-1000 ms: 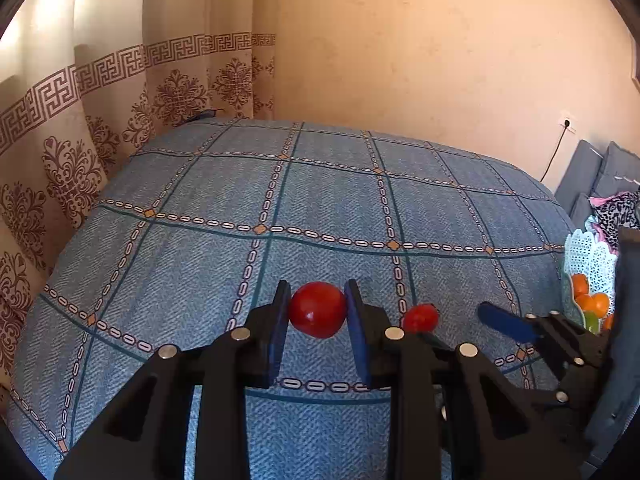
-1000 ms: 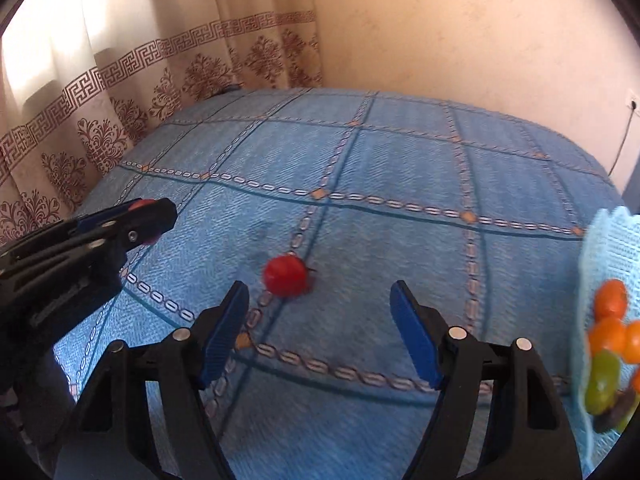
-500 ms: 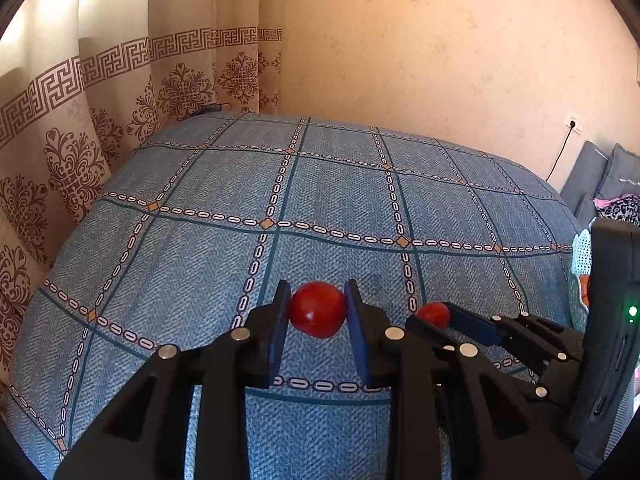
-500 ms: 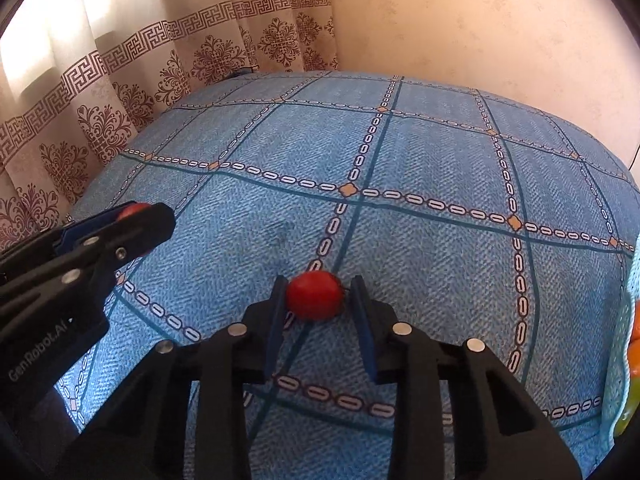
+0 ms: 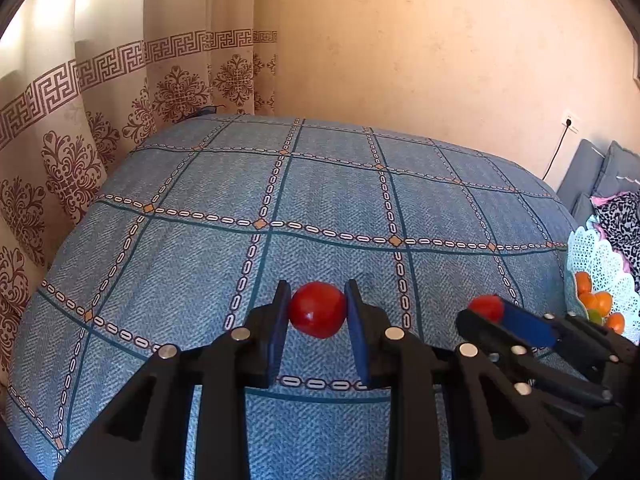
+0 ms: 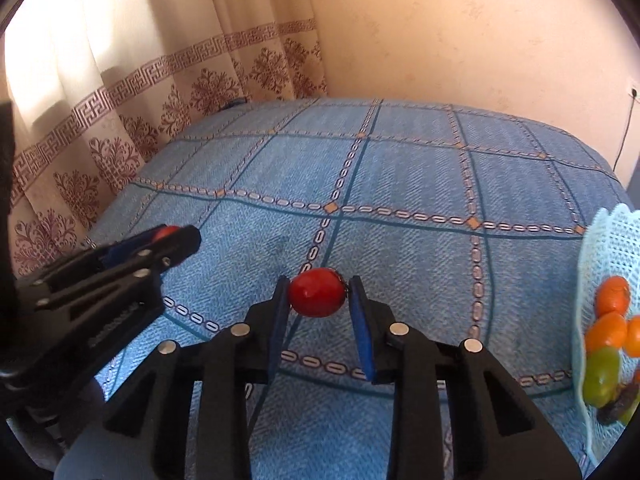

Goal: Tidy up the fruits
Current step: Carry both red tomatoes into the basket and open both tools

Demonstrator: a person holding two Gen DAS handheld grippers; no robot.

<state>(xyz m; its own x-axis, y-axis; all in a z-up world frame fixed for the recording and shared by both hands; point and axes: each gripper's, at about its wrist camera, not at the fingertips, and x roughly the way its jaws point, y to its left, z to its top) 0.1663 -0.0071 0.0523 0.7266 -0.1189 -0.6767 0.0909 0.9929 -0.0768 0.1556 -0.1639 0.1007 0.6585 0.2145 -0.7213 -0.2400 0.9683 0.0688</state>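
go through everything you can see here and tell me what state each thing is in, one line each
Left gripper: shut on a round red tomato, held off the bed.
Right gripper: shut on a second red tomato.
White lattice plastic basket: upright, holding orange and green fruits.
Blue checked bedspread: spread flat.
Patterned beige curtain: drawn.

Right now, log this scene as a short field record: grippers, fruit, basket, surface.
left gripper: shut on a red tomato
right gripper: shut on a second red tomato
basket: white lattice, at the right edge, holding orange fruits and a green fruit
surface: blue checked bedspread
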